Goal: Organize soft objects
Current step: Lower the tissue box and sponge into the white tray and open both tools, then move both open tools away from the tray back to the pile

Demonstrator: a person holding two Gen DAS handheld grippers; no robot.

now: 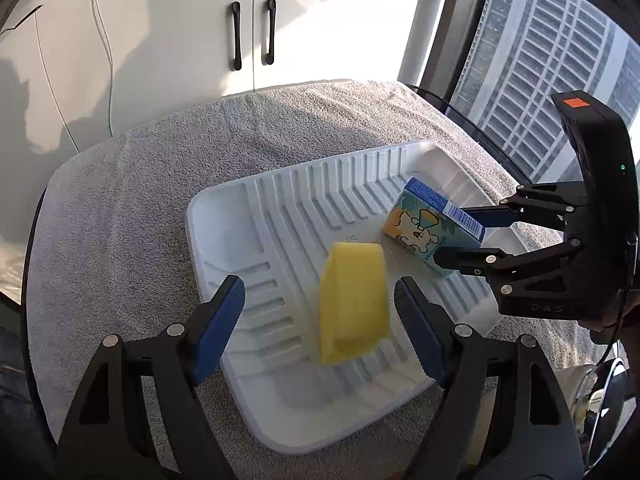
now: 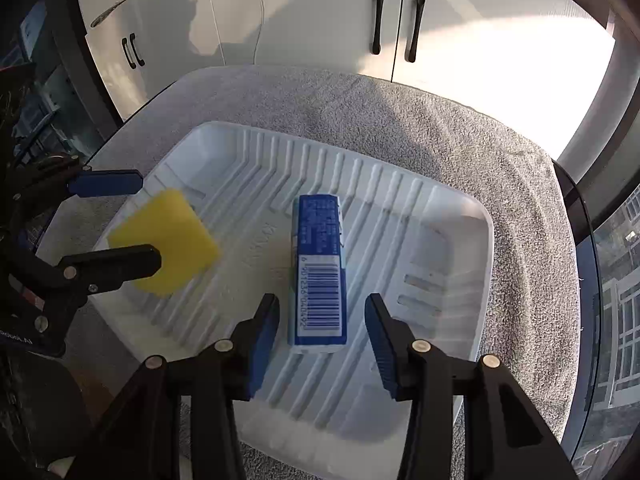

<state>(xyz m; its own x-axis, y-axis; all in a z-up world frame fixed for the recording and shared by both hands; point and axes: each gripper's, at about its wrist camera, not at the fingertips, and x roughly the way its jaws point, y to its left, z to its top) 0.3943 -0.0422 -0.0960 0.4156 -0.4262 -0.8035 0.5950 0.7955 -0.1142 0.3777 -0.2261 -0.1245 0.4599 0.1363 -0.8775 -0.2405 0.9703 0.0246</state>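
- Left wrist view: left tongs [image 1: 320,312] stand wide open with nothing between the blue pads, which flank the yellow sponge [image 1: 354,304] without touching it. The sponge stands on edge on the white ribbed tray [image 1: 240,216], straight ahead of the pads, its long axis running roughly along the fingers. It looks blurred, so I cannot tell whether it is settled.
- Same view: right tongs [image 1: 460,236] reach in from the right, also parted, one finger on either side of the tissue pack [image 1: 432,220]; whether the pads touch it is unclear. This pack lies further back on the tray than the sponge. Its face shows a cartoon bear, and a barcode sits on its blue end. Raised letters "DAS" can be read on the right tool's body.
- Right wrist view: right tongs [image 2: 322,336] are spread wide and hold nothing. The tissue pack [image 2: 318,272] lies straight ahead between the pads, long axis in line with the fingers, barcode end nearest. The small print on the blue side is too fine to read.
- Same view: left tongs [image 2: 148,222] bracket the sponge [image 2: 168,240] at the tray [image 2: 460,240] edge. Each tool is nearer its own object. The tray rests on a grey towel [image 2: 480,140].
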